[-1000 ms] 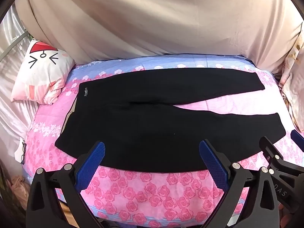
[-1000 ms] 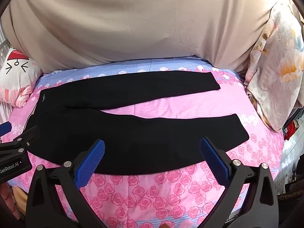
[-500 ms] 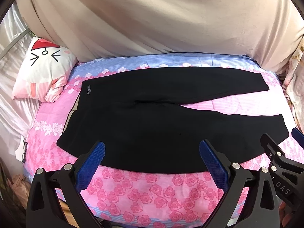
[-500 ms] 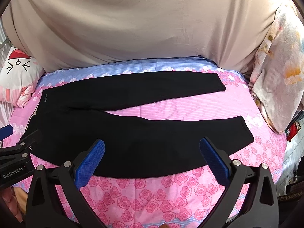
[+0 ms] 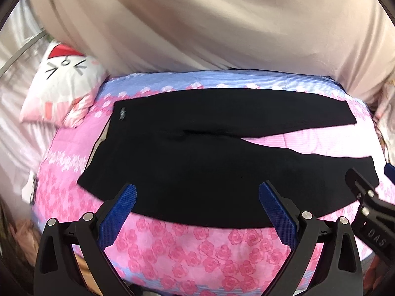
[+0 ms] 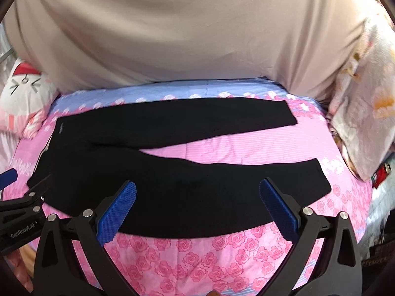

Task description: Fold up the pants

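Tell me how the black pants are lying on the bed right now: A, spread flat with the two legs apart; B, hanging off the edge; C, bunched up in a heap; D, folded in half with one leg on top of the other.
A: the black pants lie flat on the floral bed cover, with pink cover showing between the two legs.

We see both views drop lower: the black pants [image 5: 222, 157] now sit further down between the wide-apart fingers of the left gripper [image 5: 197, 192] and right gripper [image 6: 197, 190].
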